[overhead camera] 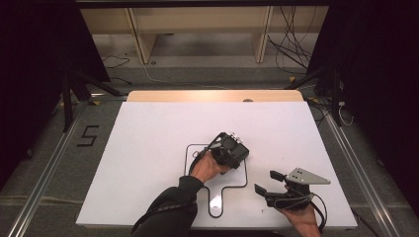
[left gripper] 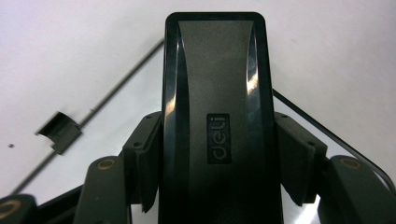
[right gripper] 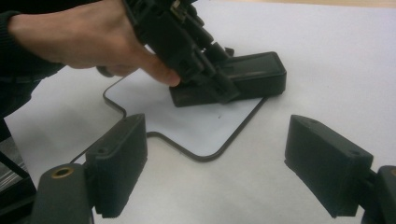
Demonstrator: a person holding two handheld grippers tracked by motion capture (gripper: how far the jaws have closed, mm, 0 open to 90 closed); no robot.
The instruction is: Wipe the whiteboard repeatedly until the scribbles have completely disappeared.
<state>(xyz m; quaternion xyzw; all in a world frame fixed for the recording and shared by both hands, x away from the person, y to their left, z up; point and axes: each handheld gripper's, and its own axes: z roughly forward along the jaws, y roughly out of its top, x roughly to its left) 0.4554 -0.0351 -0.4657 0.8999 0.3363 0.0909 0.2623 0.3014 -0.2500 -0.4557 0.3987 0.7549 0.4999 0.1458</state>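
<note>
We pinch the black stapler (left gripper: 215, 126) by its long sides with our left gripper (overhead camera: 228, 150), low over the outlined mark (right gripper: 205, 128) on the white worktop (overhead camera: 148, 148), seemingly to place it there, while our right gripper (overhead camera: 269, 183) waits nearby, jaws spread.

**Pretty much all black on white here**

The table (overhead camera: 148, 148) is plain white with a thin black outline (overhead camera: 188, 153) drawn on it, and a light wood strip along the far edge. The stapler (left gripper: 217, 93) is glossy black with a dark grey centre panel. Both grippers are black; the right gripper (overhead camera: 269, 182) carries a light grey plate. The sleeve (overhead camera: 168, 212) is dark.
</note>
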